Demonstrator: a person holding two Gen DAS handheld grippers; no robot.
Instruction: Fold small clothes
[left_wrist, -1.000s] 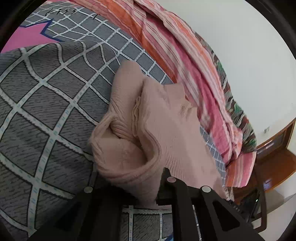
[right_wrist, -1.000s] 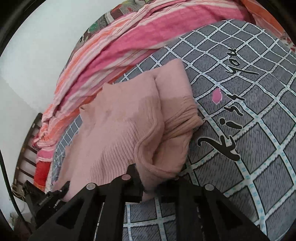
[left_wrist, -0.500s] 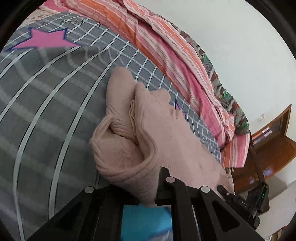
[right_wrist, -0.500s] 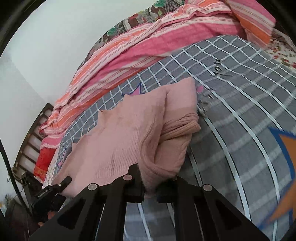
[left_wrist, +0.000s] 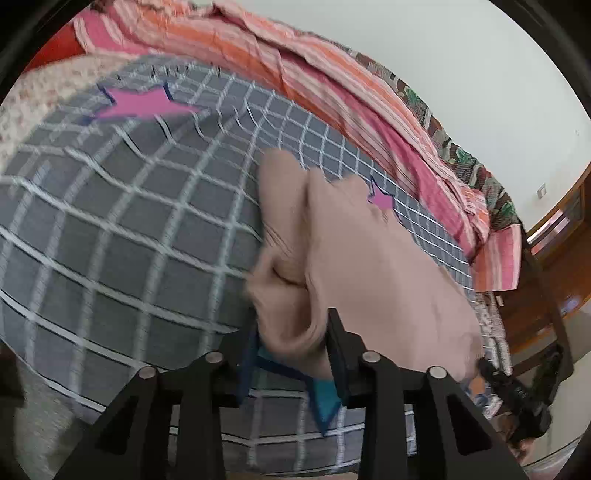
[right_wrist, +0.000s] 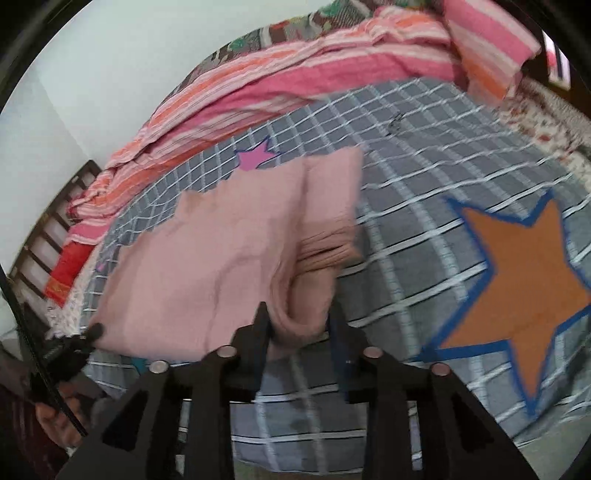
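Left wrist view: the left gripper (left_wrist: 291, 332) points down at a bed covered by a grey checked sheet (left_wrist: 110, 229) with white grid lines. Its jaws are opening, and a rolled edge of the pink knit sweater (left_wrist: 369, 266) sits between the 2 fingers (left_wrist: 341, 354). The gap is narrow, and whether the pads still press the fabric cannot be told through the blur. The sweater lies folded on the sheet, stretching from the gripper up and to the right, with a ribbed cuff bunched at its left side. A pink star (left_wrist: 140, 105) is printed on the sheet at upper left, well apart from the sweater, and a small pink star (left_wrist: 382, 199) shows just beside the sweater's far edge. A striped pink and orange blanket (left_wrist: 332, 85) is heaped along the far side of the bed against a pale wall. The other gripper's black tip (left_wrist: 517, 391) appears at lower right, near the sweater's right corner.

Right wrist view: the right gripper (right_wrist: 299, 325) also has its jaws opening, with the sweater's (right_wrist: 221, 258) folded hem between the 2 fingers (right_wrist: 258, 336). The sweater spreads up and left from the gripper across the sheet (right_wrist: 424, 147). A large orange star (right_wrist: 517, 280) with a blue outline is printed to the right, apart from the sweater. The striped blanket (right_wrist: 295, 74) lies beyond. A hand (right_wrist: 55, 421) with the other gripper shows at lower left.
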